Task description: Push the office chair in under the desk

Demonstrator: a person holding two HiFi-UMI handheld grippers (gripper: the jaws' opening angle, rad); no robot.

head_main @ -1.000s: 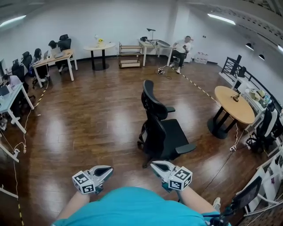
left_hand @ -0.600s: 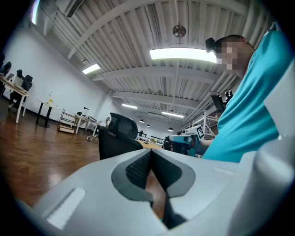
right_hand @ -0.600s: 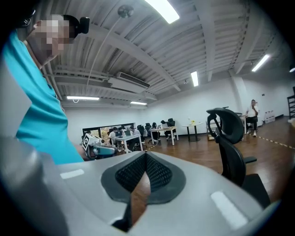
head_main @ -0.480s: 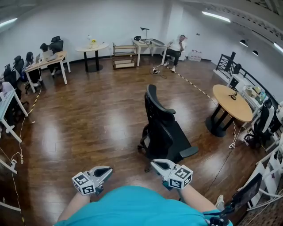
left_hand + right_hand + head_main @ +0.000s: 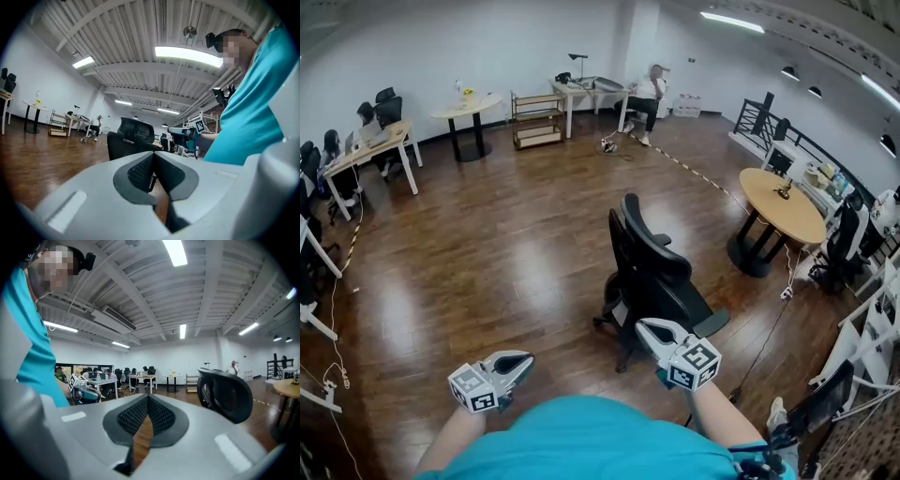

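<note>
Only your head view lays out the whole glossy dark wooden floor (image 5: 487,253). On it the black high-backed office chair (image 5: 661,281) stands free in mid-room, well apart from every desk. Its seat faces the round light-wood tabletop (image 5: 783,202) on a black pedestal.

The chair is just ahead of your right claw (image 5: 643,326). From above, that claw overlaps the chair's rear. The right gripper view shows the curved headrest (image 5: 227,397) off to one side, clear of the jaws, which are pressed together on nothing.

Your left claw (image 5: 527,357) is likewise closed and empty. The left gripper view looks past it to the chair's back and your right claw beyond.

Both gripper views cut off the chair's base, and from above the seat hides part of it. The chair has two armrests and a spoked base.
</note>
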